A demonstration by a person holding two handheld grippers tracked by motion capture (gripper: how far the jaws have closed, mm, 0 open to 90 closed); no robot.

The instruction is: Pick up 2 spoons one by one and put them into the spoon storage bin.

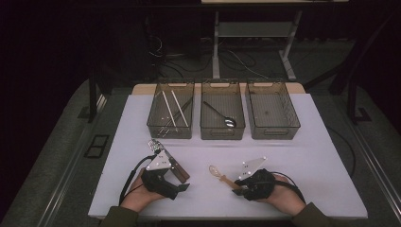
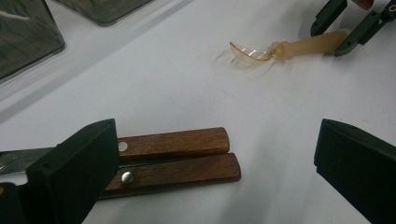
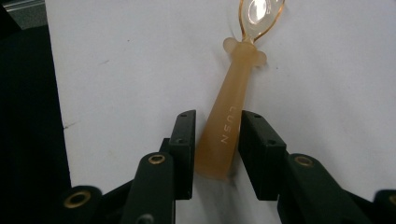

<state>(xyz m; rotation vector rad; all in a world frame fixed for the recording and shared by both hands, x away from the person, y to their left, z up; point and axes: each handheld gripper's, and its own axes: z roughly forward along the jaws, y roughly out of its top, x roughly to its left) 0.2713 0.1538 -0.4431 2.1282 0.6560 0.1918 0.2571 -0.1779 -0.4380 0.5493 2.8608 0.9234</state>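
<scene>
Nearest the camera, the left gripper (image 1: 176, 182) is held wide open over two wooden-handled knives (image 2: 180, 158) lying untouched on the white tabletop (image 1: 293, 156), while further right the amber plastic spoon (image 3: 229, 126) is bracketed at its handle by the narrowed right gripper (image 3: 215, 140).

Pale raised letters "CUSN" along amber spoon handle (image 3: 227, 126), read in right gripper view. No other legible text.
</scene>
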